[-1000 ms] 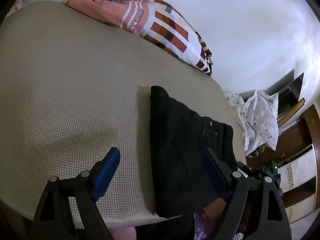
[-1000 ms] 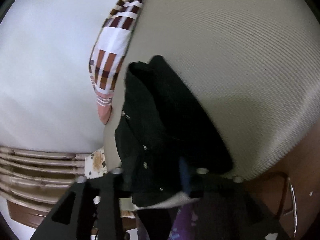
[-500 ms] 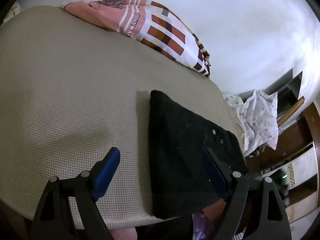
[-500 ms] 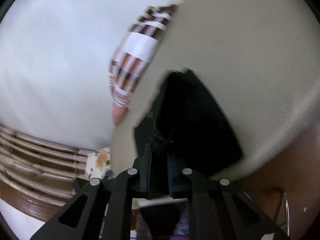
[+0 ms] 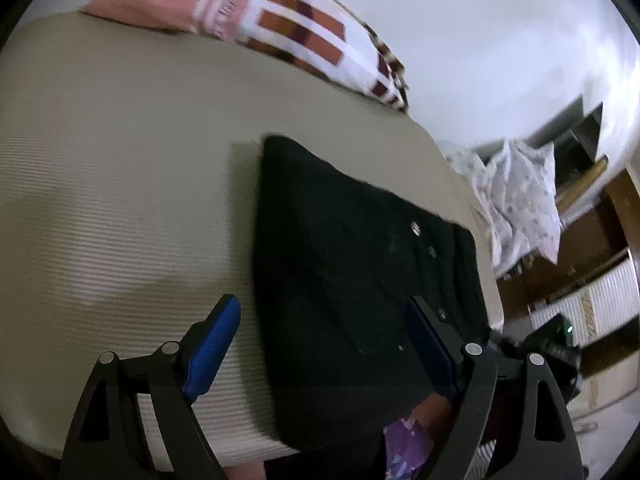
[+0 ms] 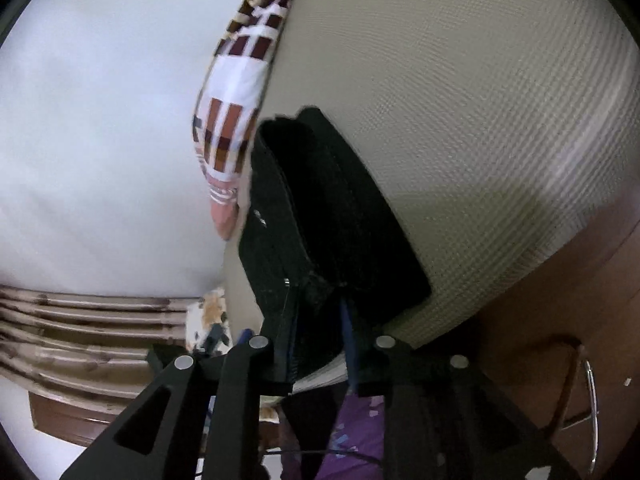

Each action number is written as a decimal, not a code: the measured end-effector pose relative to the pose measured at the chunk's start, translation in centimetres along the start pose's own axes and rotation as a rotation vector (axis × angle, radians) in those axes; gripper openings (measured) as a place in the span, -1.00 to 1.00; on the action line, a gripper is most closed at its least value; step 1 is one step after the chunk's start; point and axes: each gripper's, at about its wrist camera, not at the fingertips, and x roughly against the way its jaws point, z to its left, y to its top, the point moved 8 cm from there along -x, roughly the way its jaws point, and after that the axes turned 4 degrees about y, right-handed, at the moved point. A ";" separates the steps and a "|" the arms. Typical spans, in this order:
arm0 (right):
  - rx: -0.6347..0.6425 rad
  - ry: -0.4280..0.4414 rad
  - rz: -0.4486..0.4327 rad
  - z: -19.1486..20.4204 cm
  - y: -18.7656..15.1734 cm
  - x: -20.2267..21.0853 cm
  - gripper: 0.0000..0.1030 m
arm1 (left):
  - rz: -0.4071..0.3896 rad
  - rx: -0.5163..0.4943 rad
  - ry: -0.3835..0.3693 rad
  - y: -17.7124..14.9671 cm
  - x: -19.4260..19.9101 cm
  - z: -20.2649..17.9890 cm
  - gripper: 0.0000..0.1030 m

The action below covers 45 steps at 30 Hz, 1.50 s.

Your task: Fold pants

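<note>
Black folded denim pants [image 5: 352,280] now lie flatter near the beige textured bed's [image 5: 120,200] right edge.
Right gripper [image 6: 320,320], jaws narrow but reopening, seems still pinching their near corner; left gripper [image 5: 324,344] hangs wide, empty.

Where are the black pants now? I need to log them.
In the left wrist view, the black pants lie folded on the beige mattress, near its right edge.

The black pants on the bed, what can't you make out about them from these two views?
- Near edge of the black pants: left wrist view, hidden behind the left gripper, whose jaws stand wide.
- How many layers are folded: right wrist view, dark and blurred.
- Whether the right gripper, its jaws opening, still pinches cloth: black on black.
</note>
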 end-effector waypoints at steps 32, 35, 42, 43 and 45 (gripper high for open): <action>0.188 -0.157 0.055 -0.2 1.2 0.1 -0.63 | 0.028 -0.109 0.046 -1.3 -2.9 -2.7 0.67; 0.129 -0.123 0.064 -1.5 1.4 0.0 -0.63 | 0.016 -0.123 0.040 -1.4 -2.7 -2.6 0.67; 0.157 -0.131 0.058 -1.1 1.5 -0.3 -0.58 | -0.078 -0.003 0.000 1.6 0.9 0.0 0.67; 0.161 -0.134 0.058 -1.1 1.5 -0.3 -0.56 | -0.080 -0.001 0.012 2.0 1.1 0.5 0.67; 0.171 -0.137 0.060 -0.9 1.6 -0.2 -0.54 | -0.070 0.008 0.031 2.4 1.1 1.5 0.67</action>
